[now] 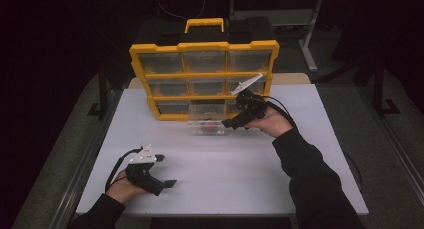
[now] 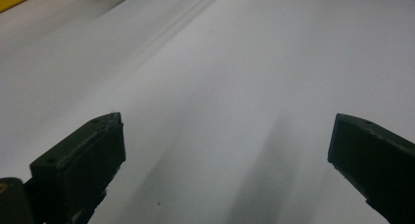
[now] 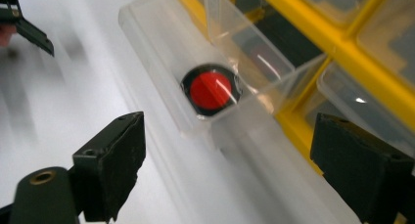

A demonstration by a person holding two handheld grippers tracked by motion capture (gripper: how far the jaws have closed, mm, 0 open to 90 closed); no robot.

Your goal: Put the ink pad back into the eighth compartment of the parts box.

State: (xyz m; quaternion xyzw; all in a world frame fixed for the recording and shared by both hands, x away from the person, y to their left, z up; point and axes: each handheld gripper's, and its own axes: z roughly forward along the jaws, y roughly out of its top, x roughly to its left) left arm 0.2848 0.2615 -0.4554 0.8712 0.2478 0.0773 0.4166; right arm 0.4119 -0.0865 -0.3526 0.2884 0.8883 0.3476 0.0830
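Right claw (image 1: 235, 120): held by the person's right hand (image 1: 272, 121) at the front of the organizer, jaws spread wide, nothing between them.
Right claw, own view (image 3: 227, 150): the 2 black jaws stand far apart; the pulled-out drawer's near end lies in the gap between them, and whether either jaw touches it cannot be told.
Drawer (image 1: 206, 125): clear plastic, drawn out of the organizer's bottom row onto the surface, just beside the right claw's tips, on the side toward the left claw.
Drawer, right gripper view (image 3: 161, 53): it runs ahead of the claw, with its far end at the yellow frame.
Red disc (image 3: 211, 90): round, red with a dark rim, lying inside the drawer, just ahead of the open right claw and between the lines of its 2 jaws; in the high view it is a red spot (image 1: 210, 125) in the drawer.
Organizer (image 1: 204, 47): yellow frame, upright, 3 rows of clear drawers, yellow handle (image 1: 204, 23) on top; it stands directly beyond the right claw.
Left claw (image 1: 167, 170): held in the left hand (image 1: 120, 189) low over the surface, well apart from the drawer and the right claw, jaws wide open, empty.
Left claw, own view (image 2: 227, 150): bare white surface (image 2: 254, 62) ahead and between the jaws.
Surface (image 1: 210, 179): white, carrying the organizer and the drawer.
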